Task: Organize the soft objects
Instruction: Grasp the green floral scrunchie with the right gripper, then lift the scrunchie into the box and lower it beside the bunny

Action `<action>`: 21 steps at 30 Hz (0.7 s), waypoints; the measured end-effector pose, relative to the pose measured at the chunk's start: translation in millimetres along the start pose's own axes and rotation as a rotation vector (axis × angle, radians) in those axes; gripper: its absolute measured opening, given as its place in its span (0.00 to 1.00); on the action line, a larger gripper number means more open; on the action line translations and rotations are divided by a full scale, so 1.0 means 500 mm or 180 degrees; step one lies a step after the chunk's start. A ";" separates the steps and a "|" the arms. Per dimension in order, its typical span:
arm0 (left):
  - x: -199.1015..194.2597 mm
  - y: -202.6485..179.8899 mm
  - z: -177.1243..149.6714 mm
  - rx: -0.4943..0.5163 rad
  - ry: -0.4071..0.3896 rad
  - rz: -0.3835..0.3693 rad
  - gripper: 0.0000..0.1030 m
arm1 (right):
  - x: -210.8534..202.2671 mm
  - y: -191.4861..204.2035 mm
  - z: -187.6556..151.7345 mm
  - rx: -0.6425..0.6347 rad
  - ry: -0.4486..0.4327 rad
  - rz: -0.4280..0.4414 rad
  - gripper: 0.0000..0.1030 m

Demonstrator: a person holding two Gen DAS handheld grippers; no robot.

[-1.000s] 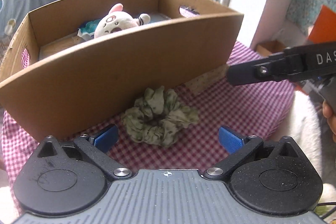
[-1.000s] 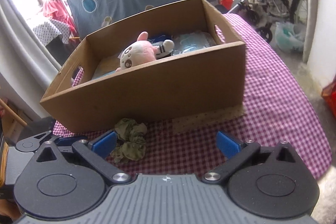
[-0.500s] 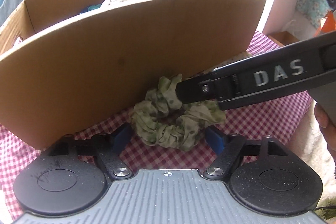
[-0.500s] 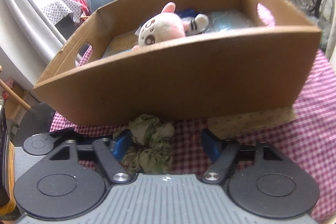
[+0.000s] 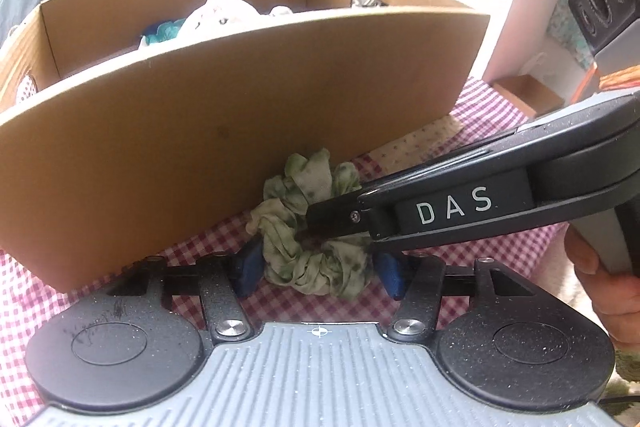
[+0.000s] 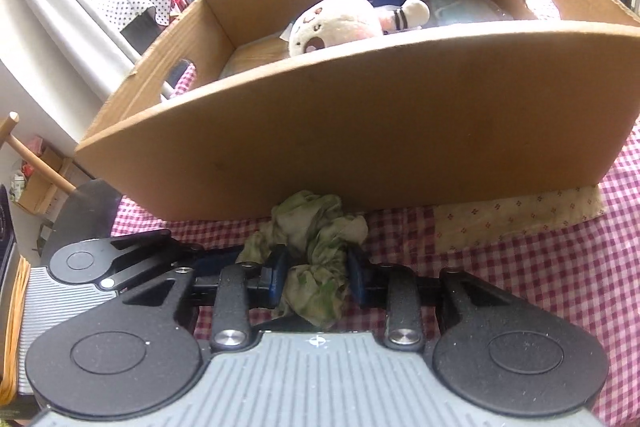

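A green scrunchie lies on the checked tablecloth, against the front wall of a cardboard box. My left gripper has its blue pads on both sides of the scrunchie and its jaws are closing. My right gripper reaches in from the right, its jaws closing too, with the scrunchie bunched between its pads. In the left wrist view its finger marked DAS lies across the scrunchie. A white and pink plush bunny lies inside the box.
A beige patterned cloth pokes out from under the box at the right. A person's hand holds the right gripper's handle. Blue items lie in the box behind the bunny. Furniture, a wheelchair and hanging fabric fill the background.
Both grippers moved forward and down to the scrunchie, and their jaws narrowed from wide open until the pads met it. The right gripper's finger came in across the scrunchie.
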State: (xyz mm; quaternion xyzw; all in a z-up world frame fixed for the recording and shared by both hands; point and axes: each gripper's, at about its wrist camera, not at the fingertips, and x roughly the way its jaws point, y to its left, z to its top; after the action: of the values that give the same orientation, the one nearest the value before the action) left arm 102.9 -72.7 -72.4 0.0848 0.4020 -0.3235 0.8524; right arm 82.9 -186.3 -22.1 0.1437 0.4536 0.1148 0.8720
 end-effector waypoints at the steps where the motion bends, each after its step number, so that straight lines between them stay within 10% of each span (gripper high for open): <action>1: -0.007 -0.002 -0.002 -0.0007 -0.0016 -0.0017 0.56 | -0.007 0.003 -0.002 0.0001 -0.0011 0.0015 0.34; 21: -0.241 -0.048 0.067 0.0357 -0.0969 0.0110 0.56 | -0.226 0.075 0.063 -0.0246 -0.0786 0.0714 0.33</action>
State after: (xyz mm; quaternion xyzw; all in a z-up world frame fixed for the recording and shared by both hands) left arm 52.6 -46.8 42.0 0.0892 0.2480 -0.3398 0.9028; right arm 42.7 -193.2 94.1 0.1727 0.3194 0.2102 0.9077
